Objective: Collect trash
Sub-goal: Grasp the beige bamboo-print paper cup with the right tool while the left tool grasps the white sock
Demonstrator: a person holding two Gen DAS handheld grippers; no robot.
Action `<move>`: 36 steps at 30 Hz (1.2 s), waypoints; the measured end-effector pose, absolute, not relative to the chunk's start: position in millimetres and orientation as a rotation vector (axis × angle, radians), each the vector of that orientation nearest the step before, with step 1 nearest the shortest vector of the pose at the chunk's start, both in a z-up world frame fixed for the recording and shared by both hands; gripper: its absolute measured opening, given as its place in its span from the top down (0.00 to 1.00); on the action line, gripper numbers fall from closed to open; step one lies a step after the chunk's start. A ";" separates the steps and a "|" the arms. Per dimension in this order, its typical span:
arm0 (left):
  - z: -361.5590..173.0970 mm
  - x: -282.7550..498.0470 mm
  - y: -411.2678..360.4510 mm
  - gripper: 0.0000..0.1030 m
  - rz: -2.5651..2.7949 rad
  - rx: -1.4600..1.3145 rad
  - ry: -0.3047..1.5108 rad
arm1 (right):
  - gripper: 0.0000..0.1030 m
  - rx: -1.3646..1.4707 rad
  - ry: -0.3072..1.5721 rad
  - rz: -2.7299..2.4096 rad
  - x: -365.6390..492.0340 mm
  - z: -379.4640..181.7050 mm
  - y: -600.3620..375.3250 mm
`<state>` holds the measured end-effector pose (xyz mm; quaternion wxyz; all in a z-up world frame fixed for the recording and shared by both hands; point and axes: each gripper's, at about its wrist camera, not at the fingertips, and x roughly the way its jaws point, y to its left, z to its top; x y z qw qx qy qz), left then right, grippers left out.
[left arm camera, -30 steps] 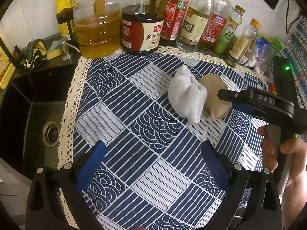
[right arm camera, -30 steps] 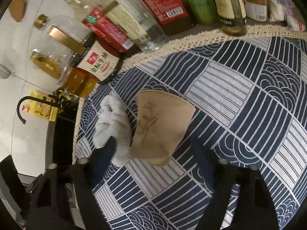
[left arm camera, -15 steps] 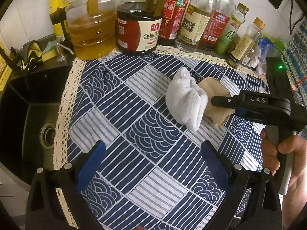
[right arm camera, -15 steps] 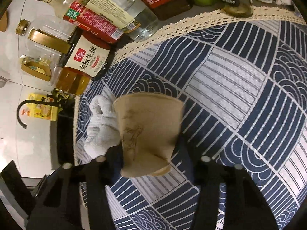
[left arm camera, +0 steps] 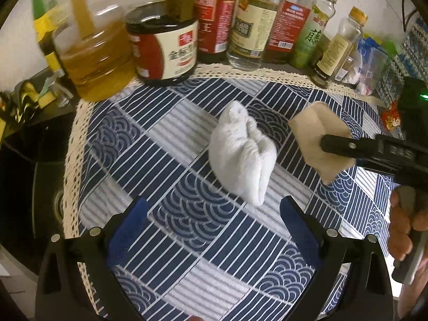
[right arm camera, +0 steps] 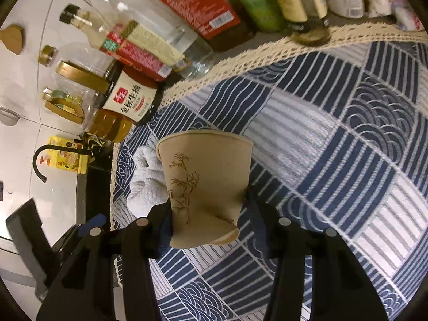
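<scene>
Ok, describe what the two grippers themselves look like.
Both are black frames with silver bolts. The left gripper has blue textured pads on its fingers. The right gripper also shows blue inside its fingers, and faint lettering on its body in the left view. A bare hand grips its handle; no cables show.

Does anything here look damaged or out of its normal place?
Yes. The brown paper cup clamped in the right gripper is squashed flat. A crumpled white cloth lies alone on the patterned tablecloth.
</scene>
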<state>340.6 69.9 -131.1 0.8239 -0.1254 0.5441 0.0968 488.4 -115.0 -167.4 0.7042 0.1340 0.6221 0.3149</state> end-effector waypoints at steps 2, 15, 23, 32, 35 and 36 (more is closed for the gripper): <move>-132.1 351.3 64.6 0.06 0.191 -0.254 1.160 | 0.51 0.282 1.375 0.689 487.4 -162.7 -122.4; -159.6 406.0 57.9 0.09 0.214 -0.182 1.203 | 0.51 0.258 1.311 0.666 479.2 -146.0 -179.9; -171.1 412.3 56.9 0.49 0.204 -0.182 1.213 | 0.51 0.274 1.322 0.674 475.9 -153.0 -188.6; -154.8 394.6 47.5 0.65 0.164 -0.172 1.170 | 0.51 0.272 1.317 0.655 460.1 -149.5 -193.8; -144.3 379.2 43.8 0.65 0.144 -0.175 1.147 | 0.51 0.264 1.307 0.648 449.9 -143.8 -193.9; -141.4 375.4 42.8 0.65 0.138 -0.175 1.141 | 0.51 0.264 1.303 0.646 445.2 -141.4 -193.6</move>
